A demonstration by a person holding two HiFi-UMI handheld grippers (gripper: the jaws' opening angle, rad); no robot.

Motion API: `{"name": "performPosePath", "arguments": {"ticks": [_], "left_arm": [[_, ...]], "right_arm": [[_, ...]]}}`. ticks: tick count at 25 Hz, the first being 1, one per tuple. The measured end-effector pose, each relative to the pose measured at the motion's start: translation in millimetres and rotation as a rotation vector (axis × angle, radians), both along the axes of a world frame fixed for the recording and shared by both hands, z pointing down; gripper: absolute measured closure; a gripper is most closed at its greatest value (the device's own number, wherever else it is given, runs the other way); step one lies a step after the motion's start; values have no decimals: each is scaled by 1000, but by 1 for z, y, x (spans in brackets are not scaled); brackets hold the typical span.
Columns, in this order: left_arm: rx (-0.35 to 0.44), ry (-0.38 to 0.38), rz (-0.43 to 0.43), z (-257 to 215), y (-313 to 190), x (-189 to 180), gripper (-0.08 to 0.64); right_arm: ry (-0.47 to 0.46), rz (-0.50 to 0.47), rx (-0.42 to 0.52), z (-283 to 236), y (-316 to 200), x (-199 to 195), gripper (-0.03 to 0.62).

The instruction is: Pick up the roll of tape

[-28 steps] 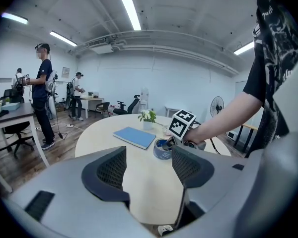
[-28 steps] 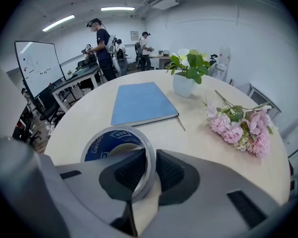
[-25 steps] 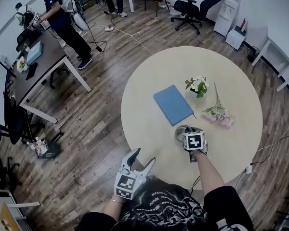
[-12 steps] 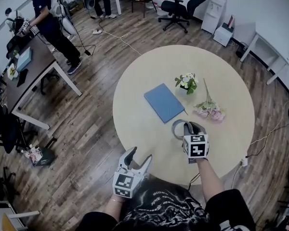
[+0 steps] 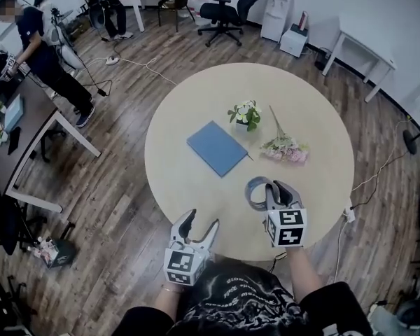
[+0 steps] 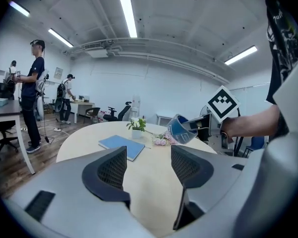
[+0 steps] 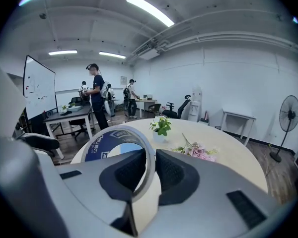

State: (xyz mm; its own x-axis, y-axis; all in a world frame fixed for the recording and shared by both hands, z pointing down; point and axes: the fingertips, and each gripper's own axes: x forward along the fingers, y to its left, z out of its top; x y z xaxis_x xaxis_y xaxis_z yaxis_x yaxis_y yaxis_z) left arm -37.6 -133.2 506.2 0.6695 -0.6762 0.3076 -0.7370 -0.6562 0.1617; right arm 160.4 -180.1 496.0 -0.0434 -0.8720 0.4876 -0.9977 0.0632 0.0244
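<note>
Overhead, from the head view, we see the right gripper (image 5: 274,192) over the near part of the round table (image 5: 189,187), its jaws closed on the wall of the roll of tape (image 5: 255,192), which stands on edge to the left of the jaws. Our left gripper (image 5: 201,220) hovers at the table's near edge with its jaws spread and nothing between them. Farther across the top lie a blue notebook (image 5: 217,148), a small potted plant (image 5: 246,114) and a bunch of pink flowers (image 5: 285,148) just beside the plant. A person (image 5: 38,40) stands by a desk at far left, well apart from the table.

Next, in the left gripper view, we look between the two wide-apart pads (image 6: 111,170) at bare table top. The roll of tape (image 6: 178,129) hangs in the air above the table, tilted, pinched by the right gripper (image 6: 194,129) under its marker cube (image 6: 222,103).

Last, in the right gripper view, the right gripper (image 7: 149,170) has one pad inside the ring and one outside, both pressing the tape's thin wall. The roll's blue printed core rises to the left of the jaws. Beyond it we see the plant, the flowers, a whiteboard (image 7: 37,90) and a standing fan (image 7: 288,114).
</note>
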Motion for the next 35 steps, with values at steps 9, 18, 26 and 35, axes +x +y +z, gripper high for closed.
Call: {"name": "performPosePath", "arguments": {"ticks": [9, 18, 26, 35], "left_arm": [[21, 25, 147, -2, 1, 41, 261], [40, 28, 277, 0, 27, 66, 261], [48, 32, 317, 0, 37, 78, 261], [51, 33, 350, 1, 45, 81, 350]], "right_arm": [[2, 143, 62, -6, 61, 27, 520], [-21, 249, 72, -2, 133, 32, 520], [-21, 291, 71, 11, 168, 31, 520], [-27, 239, 63, 15, 162, 23, 520]]}}
